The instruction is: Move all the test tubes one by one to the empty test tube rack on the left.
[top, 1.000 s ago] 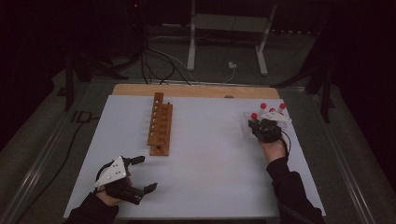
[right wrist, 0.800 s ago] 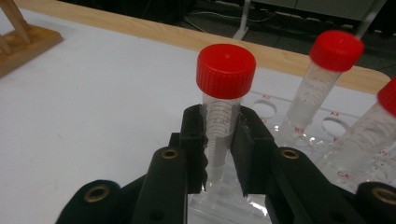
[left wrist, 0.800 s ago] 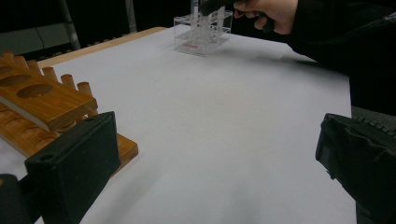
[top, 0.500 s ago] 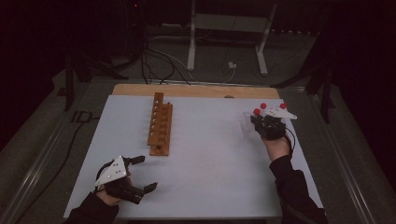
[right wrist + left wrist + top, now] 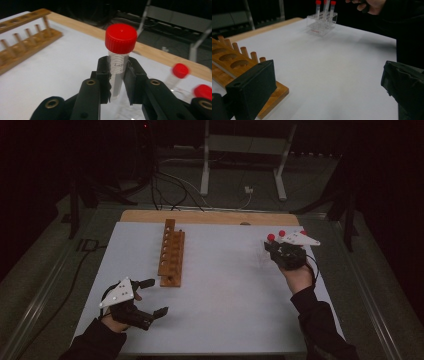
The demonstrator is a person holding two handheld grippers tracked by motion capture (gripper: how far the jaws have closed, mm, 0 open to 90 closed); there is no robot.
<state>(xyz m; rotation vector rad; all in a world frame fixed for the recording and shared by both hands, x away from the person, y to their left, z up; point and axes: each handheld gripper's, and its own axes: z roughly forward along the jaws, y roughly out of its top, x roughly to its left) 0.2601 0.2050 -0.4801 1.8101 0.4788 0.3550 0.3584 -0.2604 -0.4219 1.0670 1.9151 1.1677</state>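
Jaws first: right gripper (image 5: 117, 82) clamped on a clear tube with a red cap (image 5: 121, 38), pads biting just below the cap, tube upright. Left gripper (image 5: 150, 297) parked with jaws spread wide, nothing between them, resting low at the near left of the counter (image 5: 225, 295). White counter sheet, wooden edge at the far side. Wooden rack (image 5: 171, 254) lies lengthwise left of centre, a row of empty holes along its top and pegs beside them; well apart from the right hand. Clear plastic rack (image 5: 322, 23) at the far right still holds red-capped tubes (image 5: 333, 8); the held tube hangs just above it, its lower end hidden behind the jaws. Likely job: carry the tube across to the wooden rack. Risks, as I judge them: the grip sits high and narrow on a smooth wall, so a quick swing could let the tube pivot or slip; its tip may catch the clear rack or a neighbouring cap and tip that light rack; a tilted tube could miss the wooden hole.
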